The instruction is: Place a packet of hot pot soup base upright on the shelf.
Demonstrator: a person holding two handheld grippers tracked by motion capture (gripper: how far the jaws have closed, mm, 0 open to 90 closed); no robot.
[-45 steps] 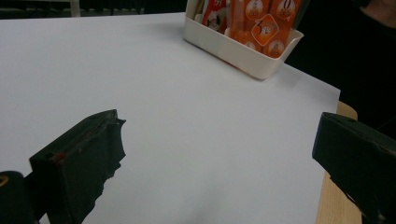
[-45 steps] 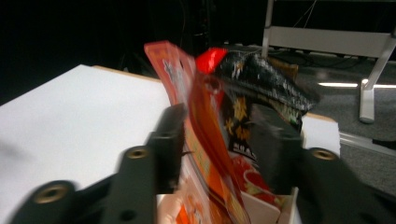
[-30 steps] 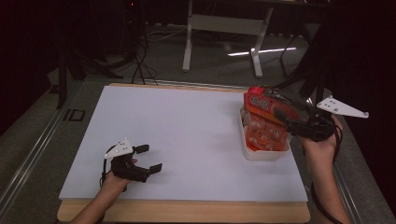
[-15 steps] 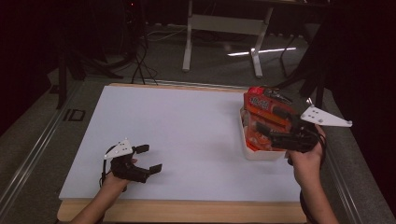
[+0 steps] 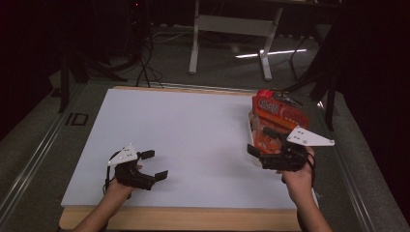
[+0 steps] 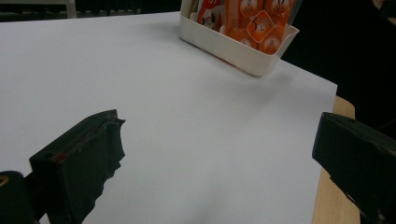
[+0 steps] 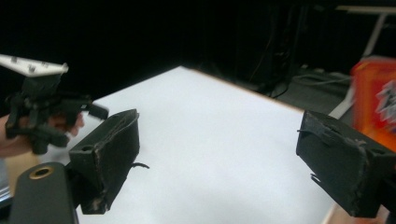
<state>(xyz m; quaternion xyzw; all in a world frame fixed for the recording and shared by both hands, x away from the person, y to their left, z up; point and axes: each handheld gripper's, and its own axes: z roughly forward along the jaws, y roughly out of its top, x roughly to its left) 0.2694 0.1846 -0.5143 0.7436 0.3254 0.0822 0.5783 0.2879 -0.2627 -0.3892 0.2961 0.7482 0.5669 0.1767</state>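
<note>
Looks like the reach/approach step: nothing gripped yet. Right gripper hovers at approx 3 o'clock of the white table top, just beside the near end of the cream bin, jaws spread wide w/ nothing between them. Red-orange snack packs stand upright in that bin, approx 2–3 o'clock, tallest pack poking well above the rim. In the right gripper view the jaws point across the table, packs off at the 3 o'clock edge, blurred; so not lined up w/ them.

Left gripper sits low at approx 7 o'clock, well apart from the bin, jaws open, empty; cannot tell if touching the top.

Next move, as a guess: swing right jaws toward 1 o'clock, onto one pack's top edge, then close. Calls for picking a single pack, since packed tight side by side; neighbours and bin wall leave little room for a jaw.

Around: bare table top btwn the two hands, no obstacle there. Beyond 12 o'clock, dark floor w/ a white stand frame and cables, clear of the work.
</note>
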